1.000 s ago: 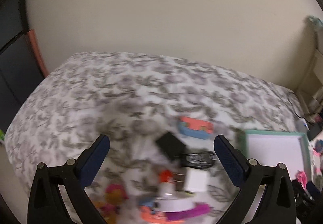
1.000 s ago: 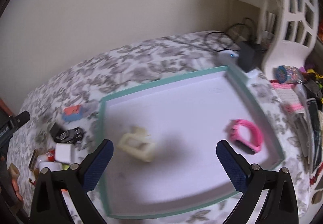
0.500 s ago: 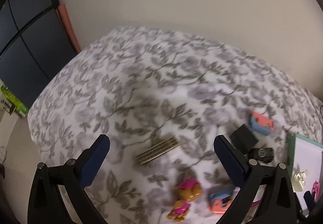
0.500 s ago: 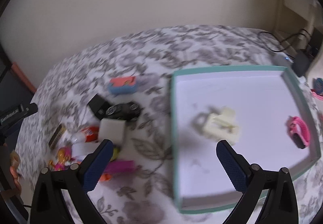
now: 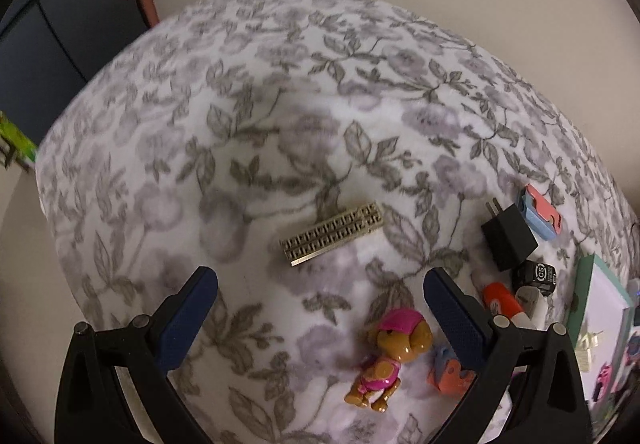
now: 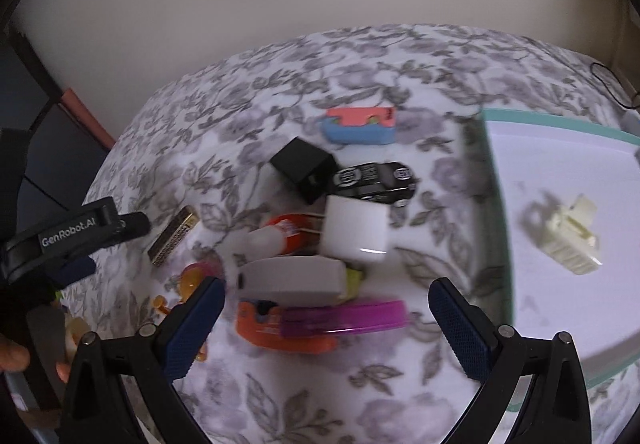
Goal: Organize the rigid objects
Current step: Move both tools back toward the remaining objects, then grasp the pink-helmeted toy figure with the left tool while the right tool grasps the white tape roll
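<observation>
**Mid-sort: both claws empty, lining up next picks**

Floral bedspread (image 5: 280,92) fills both views. Teal-rimmed tray (image 6: 496,204) sits at right of the right wrist view, holding a cream clip (image 6: 572,240); more items at its far edge are too small to name.

Unsorted pile is centre frame there: white adapter (image 6: 356,230), black charger (image 6: 304,168), toy car (image 6: 374,180), pink-blue block (image 6: 360,124), purple-orange item (image 6: 320,322).

Left gripper (image 5: 320,308) has jaws wide apart, nothing held, aimed at the gold harmonica (image 5: 334,238) just above centre; puppy figure (image 5: 390,356) is lower right. Right gripper (image 6: 326,324) is also spread and empty.

Judgement: pick phase. Next: drop the left claw square across the harmonica's narrow width, clamp, carry to tray.
</observation>
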{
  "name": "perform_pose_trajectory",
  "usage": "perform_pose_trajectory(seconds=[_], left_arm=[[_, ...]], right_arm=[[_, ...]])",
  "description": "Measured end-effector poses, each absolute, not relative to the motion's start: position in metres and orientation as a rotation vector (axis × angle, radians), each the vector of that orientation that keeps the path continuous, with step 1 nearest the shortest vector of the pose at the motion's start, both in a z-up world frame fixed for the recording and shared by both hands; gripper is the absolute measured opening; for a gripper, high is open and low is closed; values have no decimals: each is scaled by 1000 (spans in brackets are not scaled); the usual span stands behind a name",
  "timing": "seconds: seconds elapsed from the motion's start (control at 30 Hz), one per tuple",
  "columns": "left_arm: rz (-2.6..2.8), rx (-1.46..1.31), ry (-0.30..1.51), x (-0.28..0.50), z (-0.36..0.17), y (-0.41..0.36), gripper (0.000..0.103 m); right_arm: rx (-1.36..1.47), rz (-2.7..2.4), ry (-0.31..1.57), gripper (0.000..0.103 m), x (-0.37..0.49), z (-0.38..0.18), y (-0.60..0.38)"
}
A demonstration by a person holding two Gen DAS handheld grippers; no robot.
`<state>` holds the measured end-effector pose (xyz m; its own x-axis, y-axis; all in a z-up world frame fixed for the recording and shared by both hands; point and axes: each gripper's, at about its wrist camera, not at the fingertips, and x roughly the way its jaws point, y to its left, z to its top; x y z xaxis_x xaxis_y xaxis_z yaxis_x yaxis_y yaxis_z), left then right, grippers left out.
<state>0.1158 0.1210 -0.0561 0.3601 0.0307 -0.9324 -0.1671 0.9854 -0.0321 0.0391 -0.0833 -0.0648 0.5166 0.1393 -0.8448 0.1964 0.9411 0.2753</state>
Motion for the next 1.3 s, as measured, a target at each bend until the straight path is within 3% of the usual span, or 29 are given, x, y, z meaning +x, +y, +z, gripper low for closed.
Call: perform_pose_trajectory(seconds=[0.27, 0.7, 1.13, 1.2, 1.3], left_arm=[[105, -210, 1272, 109, -72, 125, 103], [73, -213, 1345, 108, -83, 117, 103], [13, -188, 1385, 108, -96, 94, 102], [-6, -196, 1398, 108, -101, 89, 99], [-25, -206, 1422, 107, -107, 84, 82]], right_arm=[[374, -38, 1048, 100, 46, -73, -75], [420, 9, 1056, 62, 45, -71, -74], [435, 4, 1056, 57, 42, -64, -82], [442, 8, 1057, 53, 42, -64, -84], [444, 11, 1057, 53, 41, -64, -85]])
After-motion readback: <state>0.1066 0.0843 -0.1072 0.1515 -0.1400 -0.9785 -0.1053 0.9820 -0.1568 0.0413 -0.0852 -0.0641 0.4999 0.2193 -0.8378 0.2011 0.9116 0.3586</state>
